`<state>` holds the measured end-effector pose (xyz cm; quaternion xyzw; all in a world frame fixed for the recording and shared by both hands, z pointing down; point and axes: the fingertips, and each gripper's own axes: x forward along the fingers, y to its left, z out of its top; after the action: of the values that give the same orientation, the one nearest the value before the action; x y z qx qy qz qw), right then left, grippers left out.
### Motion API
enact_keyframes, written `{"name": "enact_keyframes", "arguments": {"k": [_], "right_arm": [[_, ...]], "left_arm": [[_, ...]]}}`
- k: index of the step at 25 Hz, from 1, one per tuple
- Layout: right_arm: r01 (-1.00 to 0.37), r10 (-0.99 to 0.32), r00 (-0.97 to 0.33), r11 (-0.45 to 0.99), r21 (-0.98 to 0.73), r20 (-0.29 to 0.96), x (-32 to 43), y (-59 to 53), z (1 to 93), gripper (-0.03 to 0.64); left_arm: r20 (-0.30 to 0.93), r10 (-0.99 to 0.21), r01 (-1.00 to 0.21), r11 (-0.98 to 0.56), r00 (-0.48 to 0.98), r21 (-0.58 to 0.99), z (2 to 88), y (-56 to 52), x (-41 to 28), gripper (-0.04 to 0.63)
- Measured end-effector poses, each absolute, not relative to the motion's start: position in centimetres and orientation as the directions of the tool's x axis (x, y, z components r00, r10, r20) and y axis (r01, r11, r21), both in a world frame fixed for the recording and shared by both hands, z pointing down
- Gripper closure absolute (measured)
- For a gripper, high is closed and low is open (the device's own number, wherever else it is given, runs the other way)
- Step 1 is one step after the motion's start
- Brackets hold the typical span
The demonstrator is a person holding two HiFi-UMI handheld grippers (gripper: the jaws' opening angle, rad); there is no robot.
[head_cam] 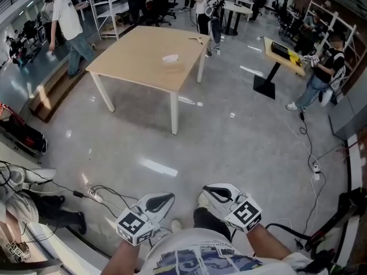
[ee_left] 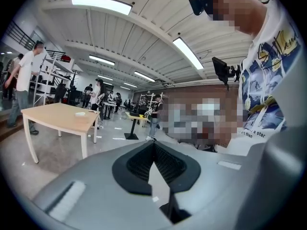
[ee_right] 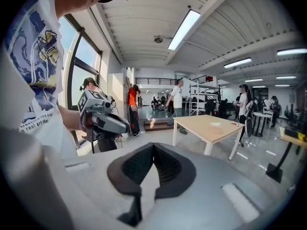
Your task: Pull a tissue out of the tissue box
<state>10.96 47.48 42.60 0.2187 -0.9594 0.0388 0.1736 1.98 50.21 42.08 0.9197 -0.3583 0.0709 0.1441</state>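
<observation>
The tissue box [head_cam: 171,59], small and pale with a white tissue sticking up, sits on a light wooden table [head_cam: 135,53] far ahead of me. In the left gripper view the box [ee_left: 80,113] is a small shape on the table [ee_left: 57,116]; in the right gripper view the box [ee_right: 216,124] also lies far off. My left gripper [head_cam: 164,200] and right gripper [head_cam: 212,191] are held close to my body above the floor, both shut and empty. The jaw tips meet in both gripper views [ee_left: 153,143] [ee_right: 153,145]. The left gripper [ee_right: 103,116] shows in the right gripper view.
Grey glossy floor lies between me and the table. Cables and a power strip [head_cam: 93,195] trail at lower left, another cable [head_cam: 312,165] at right. A black-footed stand table [head_cam: 269,73] is at right, a low wooden platform [head_cam: 50,90] at left. Several people stand around.
</observation>
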Motion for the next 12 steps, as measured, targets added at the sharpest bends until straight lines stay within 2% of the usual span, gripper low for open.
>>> {"name": "enact_keyframes", "arguments": {"k": [12], "right_arm": [[-0.390, -0.367, -0.870, 0.921, -0.003, 0.329, 12.5, 38.6, 41.9, 0.614]], "left_arm": [[0.254, -0.656, -0.700, -0.693, 0.711, 0.169, 41.8, 41.8, 4.1, 0.594]]}}
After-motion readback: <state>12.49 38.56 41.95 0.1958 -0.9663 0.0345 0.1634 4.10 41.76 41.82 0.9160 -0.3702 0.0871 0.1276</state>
